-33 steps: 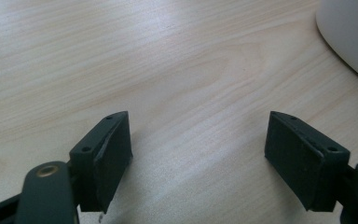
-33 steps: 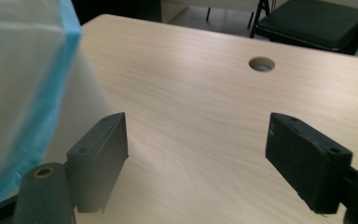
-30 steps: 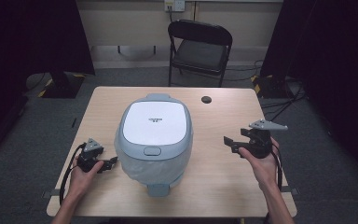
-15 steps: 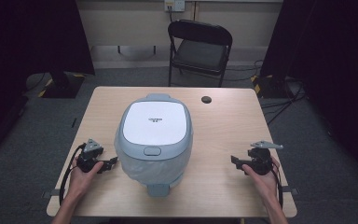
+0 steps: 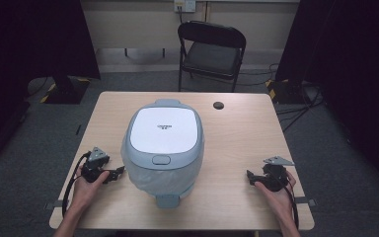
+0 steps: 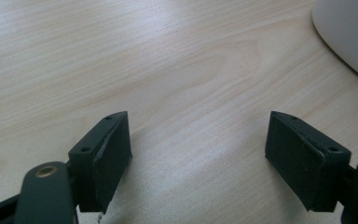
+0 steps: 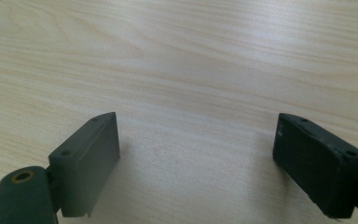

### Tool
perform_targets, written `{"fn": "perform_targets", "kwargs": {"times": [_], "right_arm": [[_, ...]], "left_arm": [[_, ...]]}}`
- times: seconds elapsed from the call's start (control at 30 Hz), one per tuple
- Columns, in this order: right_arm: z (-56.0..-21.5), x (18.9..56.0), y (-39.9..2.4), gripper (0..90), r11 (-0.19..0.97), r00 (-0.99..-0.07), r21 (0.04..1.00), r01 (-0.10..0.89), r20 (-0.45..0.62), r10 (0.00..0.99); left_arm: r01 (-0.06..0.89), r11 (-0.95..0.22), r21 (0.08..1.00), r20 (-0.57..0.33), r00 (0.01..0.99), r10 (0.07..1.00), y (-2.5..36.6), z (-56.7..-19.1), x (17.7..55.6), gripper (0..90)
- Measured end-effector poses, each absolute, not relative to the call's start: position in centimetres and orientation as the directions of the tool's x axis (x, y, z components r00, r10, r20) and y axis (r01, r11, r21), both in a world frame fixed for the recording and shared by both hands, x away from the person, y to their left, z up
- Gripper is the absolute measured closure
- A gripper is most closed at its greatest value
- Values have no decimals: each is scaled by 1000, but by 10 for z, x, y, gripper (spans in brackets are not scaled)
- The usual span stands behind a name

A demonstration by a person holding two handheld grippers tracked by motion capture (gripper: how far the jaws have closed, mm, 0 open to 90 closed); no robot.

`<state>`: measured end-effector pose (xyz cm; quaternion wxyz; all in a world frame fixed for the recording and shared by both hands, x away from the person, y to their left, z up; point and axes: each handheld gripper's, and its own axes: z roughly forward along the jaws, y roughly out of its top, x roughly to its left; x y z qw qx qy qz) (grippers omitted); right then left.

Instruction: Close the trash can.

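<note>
- rice cooker (image 5: 164,148) sits dead centre on the wooden table (image 5: 237,128), lid shut, latch button at its 6 o'clock facing the person; hinge at 12 o'clock
- looks like a bulky, rigid plastic shell; probably fairly heavy, and the rounded glossy sides would likely be slippery for small pads
- best bet for a hold: the tab sticking out at the base at 6 o'clock or the lid button; squeezing the round body seems hopeless
- left gripper (image 5: 117,172) rests at the cooker's 8 o'clock, just beside it; jaws spread wide with nothing but bare tabletop between them
- right gripper (image 5: 250,177) sits at 4 o'clock, well apart from the cooker; its jaws have just been opening and stand wide, nothing between them
- small dark disc (image 5: 218,105) at 1 o'clock, out of the way
</note>
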<state>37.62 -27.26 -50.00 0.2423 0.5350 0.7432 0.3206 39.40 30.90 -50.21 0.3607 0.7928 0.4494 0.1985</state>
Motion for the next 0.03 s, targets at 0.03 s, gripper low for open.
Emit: {"fn": "perform_targets", "kwargs": {"times": [0.03], "right_arm": [[-500, 376, -273, 133, 222, -310, 736, 640, -17, 951]], "left_arm": [[569, -336, 750, -10, 517, 856, 309, -502, 394, 219]]}}
